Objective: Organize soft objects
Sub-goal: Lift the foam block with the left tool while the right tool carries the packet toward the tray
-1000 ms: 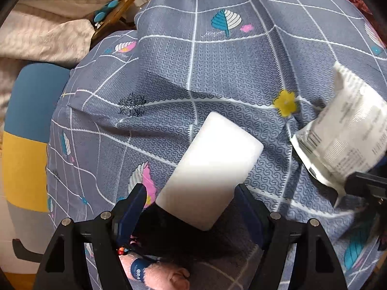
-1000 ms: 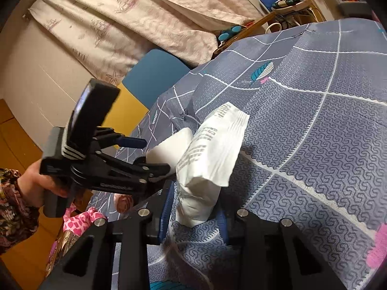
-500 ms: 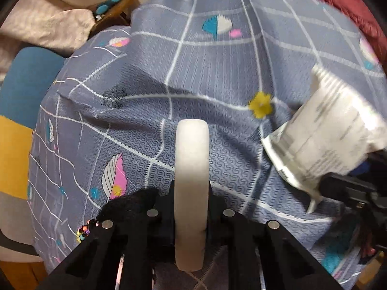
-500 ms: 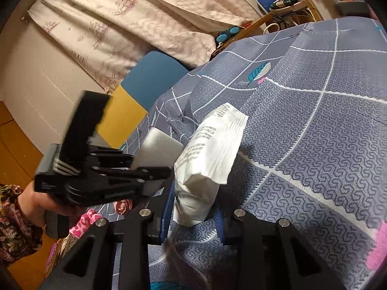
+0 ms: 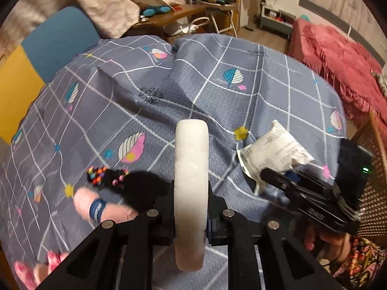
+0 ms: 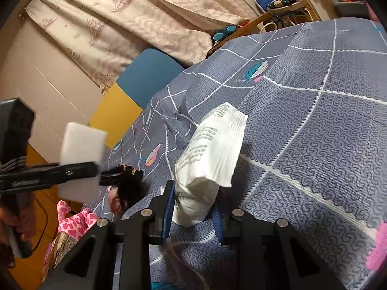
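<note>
The left gripper (image 5: 191, 207) is clamped on a white sponge (image 5: 191, 181) held edge-on, raised above the grey bedspread (image 5: 241, 111). The right gripper (image 6: 193, 205), nearer the bedspread, pinches a white packet (image 6: 210, 159).

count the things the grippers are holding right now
2. The white sponge stands on edge, clamped in the left gripper. The white printed packet is pinched at its lower end in the right gripper, above the bedsheet.
</note>
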